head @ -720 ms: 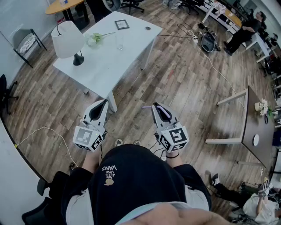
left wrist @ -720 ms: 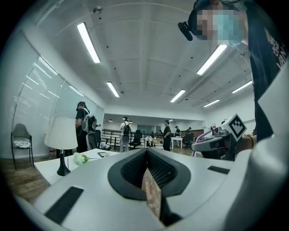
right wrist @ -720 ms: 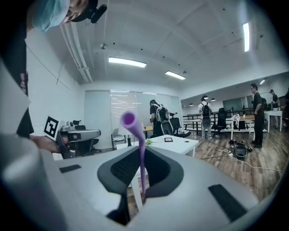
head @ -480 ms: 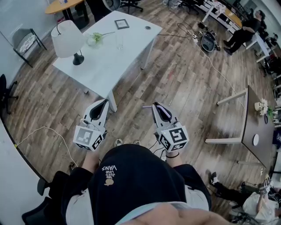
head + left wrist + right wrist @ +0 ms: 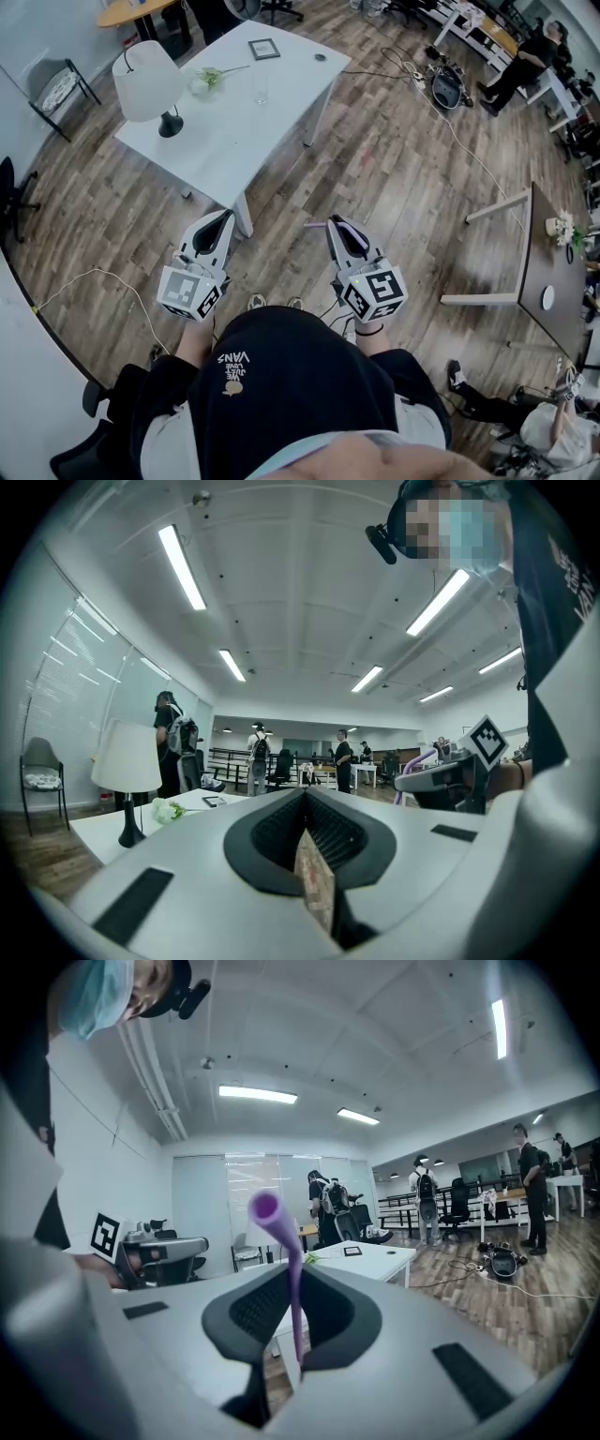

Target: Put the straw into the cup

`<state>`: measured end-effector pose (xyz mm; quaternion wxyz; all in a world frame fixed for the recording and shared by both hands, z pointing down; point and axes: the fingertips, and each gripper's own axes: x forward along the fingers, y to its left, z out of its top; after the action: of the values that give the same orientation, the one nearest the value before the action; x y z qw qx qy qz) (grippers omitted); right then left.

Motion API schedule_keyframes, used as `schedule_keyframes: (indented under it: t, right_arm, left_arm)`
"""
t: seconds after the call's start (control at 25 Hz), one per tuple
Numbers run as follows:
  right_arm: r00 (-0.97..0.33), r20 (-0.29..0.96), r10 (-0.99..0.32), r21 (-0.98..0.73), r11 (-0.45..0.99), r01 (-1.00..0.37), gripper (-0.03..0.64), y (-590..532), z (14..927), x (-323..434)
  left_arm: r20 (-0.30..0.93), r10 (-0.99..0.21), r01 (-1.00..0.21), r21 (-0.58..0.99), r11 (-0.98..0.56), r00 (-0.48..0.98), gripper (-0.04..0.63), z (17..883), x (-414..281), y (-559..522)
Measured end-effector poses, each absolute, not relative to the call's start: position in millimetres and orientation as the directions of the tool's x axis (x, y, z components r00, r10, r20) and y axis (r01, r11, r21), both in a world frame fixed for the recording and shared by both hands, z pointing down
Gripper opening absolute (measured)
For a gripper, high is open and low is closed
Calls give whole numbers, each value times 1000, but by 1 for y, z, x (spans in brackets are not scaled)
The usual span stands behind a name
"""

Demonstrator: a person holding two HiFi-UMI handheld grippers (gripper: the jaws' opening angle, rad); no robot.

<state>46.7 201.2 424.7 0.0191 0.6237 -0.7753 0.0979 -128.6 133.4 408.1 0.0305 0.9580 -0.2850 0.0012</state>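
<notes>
Right gripper [image 5: 336, 225]: fingers closed on the purple straw [image 5: 286, 1260]. The straw is pinched low on its length, and its open end sticks up and out past the fingertips. In the head view only a short purple stub shows, poking left from the tip, just below frame centre.

Left gripper [image 5: 223, 217]: fingers together, nothing between them. It sits left of centre, level with the right one and well apart from it.

Both grippers are over the wood floor [image 5: 394, 169], short of the white desk [image 5: 234, 131] in the upper left of the frame.

The cup [image 5: 259, 88], a clear glass, stands upright on the desk towards its far end. The flower [image 5: 204, 80] is just left of it, the lamp [image 5: 147, 82] further left, and the picture frame [image 5: 262, 50] beyond it. Straw and cup are well apart.
</notes>
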Motion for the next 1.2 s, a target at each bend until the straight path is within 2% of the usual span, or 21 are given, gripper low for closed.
schedule_keyframes:
  t: [0.68,1.2]
  right_arm:
    - [-158,167,-973,-134,136,-982,41,189,435,16]
    - [-226,154,-962,-122,209,-970,41,137,426,58]
  left_arm:
    - [39,-471,-473,81,-878,881,11,425,-151,110]
    - [39,-521,-522,86,-849,853,11,421,-110,74]
